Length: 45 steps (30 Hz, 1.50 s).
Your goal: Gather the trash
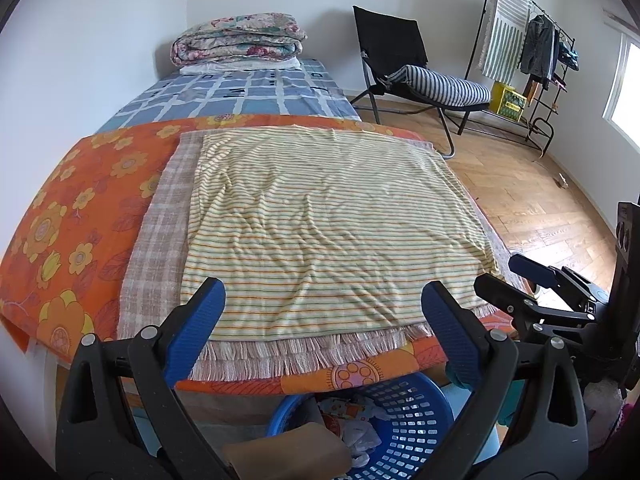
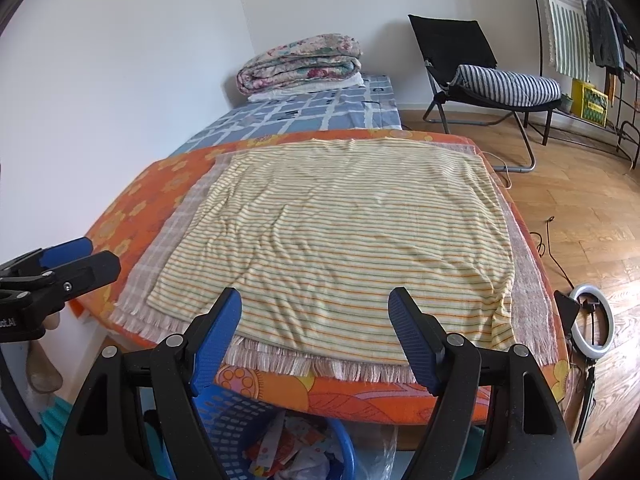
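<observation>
The left tongs (image 1: 322,308) stand spread wide, with nothing between the blue pads. The right tongs (image 2: 314,320) are also spread, a little less wide, and they too are empty. Both point down and forward over the near edge of the bed (image 1: 72,216), and the two are side by side: the right tongs show at the right border of the left wrist view, the left tongs at the left border of the right wrist view.

Directly under the tongs, on the floor against the foot of the bed, stands a blue basket (image 1: 416,416). In it lie crumpled papers and wrappers (image 2: 288,452), white and with orange print. This is the trash, and it seems already collected there. A brown object at the bottom edge of the left wrist view is too cut off to name.

In front of the tongs lies a striped cloth (image 1: 320,216) on a checked, fringed blanket (image 1: 160,240), over an orange flowered cover. No paper or wrapper is seen on this cloth. Further from the tongs a folded quilt (image 1: 240,38) rests at the head of the bed, and a black chair (image 1: 400,60) stands to the right.

As a judgement, the task looks almost finished or finished: the bed appears cleared and both tongs are free. What remains, if anything, cannot be seen here.
</observation>
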Motion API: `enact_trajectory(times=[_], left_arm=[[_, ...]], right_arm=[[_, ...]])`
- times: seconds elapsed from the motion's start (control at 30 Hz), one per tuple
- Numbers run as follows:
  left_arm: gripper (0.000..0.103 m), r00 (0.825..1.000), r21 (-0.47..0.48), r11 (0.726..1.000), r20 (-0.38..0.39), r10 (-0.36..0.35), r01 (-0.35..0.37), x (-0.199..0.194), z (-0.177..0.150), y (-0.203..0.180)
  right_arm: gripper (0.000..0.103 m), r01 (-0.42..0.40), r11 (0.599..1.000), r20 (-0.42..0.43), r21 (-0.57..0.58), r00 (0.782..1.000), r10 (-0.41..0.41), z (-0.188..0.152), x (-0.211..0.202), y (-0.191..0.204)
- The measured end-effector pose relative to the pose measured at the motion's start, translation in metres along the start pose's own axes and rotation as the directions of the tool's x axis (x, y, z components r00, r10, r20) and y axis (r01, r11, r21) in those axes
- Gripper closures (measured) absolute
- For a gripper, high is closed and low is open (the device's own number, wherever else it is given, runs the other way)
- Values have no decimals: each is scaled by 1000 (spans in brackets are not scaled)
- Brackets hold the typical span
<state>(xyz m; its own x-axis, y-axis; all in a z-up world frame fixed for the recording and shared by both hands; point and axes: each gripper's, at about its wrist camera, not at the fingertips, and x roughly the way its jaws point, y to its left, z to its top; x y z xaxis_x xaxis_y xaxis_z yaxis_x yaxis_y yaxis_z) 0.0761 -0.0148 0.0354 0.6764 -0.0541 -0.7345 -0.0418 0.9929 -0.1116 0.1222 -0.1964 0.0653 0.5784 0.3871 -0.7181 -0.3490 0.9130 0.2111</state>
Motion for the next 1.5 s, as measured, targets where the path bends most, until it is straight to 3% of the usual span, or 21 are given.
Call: enact_trajectory(times=[1.5], left_arm=[[2, 1000, -12, 1000, 0, -1, 1, 0, -2, 1]], right_arm=[[27, 3, 1000, -17, -14, 1000, -3, -5, 2, 0]])
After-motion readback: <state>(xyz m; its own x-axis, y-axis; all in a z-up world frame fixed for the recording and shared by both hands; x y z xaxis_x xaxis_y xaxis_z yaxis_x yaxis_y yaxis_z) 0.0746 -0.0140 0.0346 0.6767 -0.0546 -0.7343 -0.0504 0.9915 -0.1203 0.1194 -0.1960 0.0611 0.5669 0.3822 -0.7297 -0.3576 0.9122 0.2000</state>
